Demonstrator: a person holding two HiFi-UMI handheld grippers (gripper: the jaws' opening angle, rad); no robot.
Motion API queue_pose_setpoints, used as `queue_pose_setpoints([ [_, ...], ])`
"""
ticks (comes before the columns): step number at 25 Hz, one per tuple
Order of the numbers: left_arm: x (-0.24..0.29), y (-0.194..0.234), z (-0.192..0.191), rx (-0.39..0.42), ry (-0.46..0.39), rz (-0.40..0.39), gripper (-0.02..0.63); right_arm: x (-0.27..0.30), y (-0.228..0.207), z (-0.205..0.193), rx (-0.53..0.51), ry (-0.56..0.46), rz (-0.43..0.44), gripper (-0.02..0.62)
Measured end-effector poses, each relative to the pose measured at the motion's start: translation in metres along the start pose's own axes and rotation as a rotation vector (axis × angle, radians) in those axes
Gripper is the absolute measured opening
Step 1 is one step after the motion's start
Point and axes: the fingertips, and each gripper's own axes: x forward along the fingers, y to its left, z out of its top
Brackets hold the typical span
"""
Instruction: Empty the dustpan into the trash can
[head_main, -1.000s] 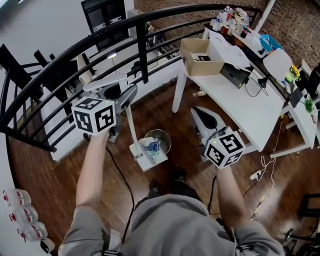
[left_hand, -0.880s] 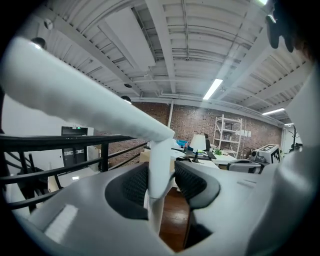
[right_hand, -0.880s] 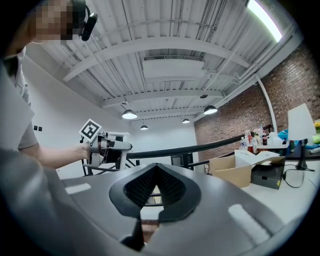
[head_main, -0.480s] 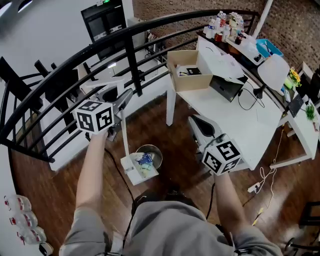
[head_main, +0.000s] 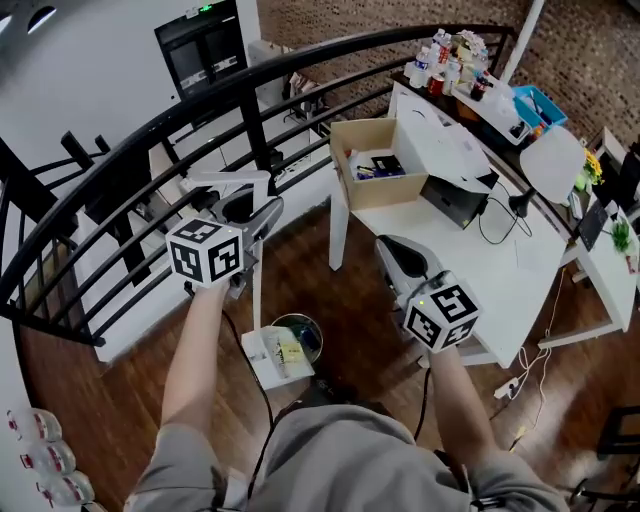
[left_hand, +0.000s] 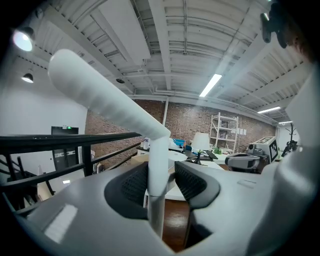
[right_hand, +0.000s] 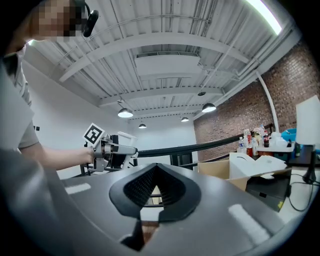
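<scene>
My left gripper (head_main: 262, 213) is shut on the upright white pole of a long-handled dustpan (head_main: 256, 290). In the left gripper view the pole (left_hand: 159, 165) stands pinched between the two dark pads, with its slanted grip above. The white pan (head_main: 270, 358) hangs low over the wooden floor with scraps in it, at the left rim of a small round metal trash can (head_main: 311, 328). Whether the pan touches the can I cannot tell. My right gripper (head_main: 395, 255) is held level to the right, its jaws (right_hand: 156, 176) shut on nothing.
A curved black railing (head_main: 250, 120) runs close in front of the left gripper. A white table (head_main: 480, 250) with an open cardboard box (head_main: 372, 170) stands right of the can. A power strip (head_main: 508, 384) lies on the floor at the right, plastic bottles (head_main: 40, 460) at the lower left.
The left gripper with the pole has moved right in the head view. The pan and the can now lie lower in that view, nearer the person's body. The table has slid left.
</scene>
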Motion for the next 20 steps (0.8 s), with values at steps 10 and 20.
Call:
queue_pose_setpoints([
  [10,0.046,0.005,0.002,-0.014,-0.014,-0.11,0.164,0.064,0.001,0.006,-0.044,0.041,0.026,-0.002],
  [20,0.096,0.012,-0.003,-0.03,0.016,-0.123,0.164,0.095,-0.014,-0.005,-0.028,0.075,0.073,-0.002],
])
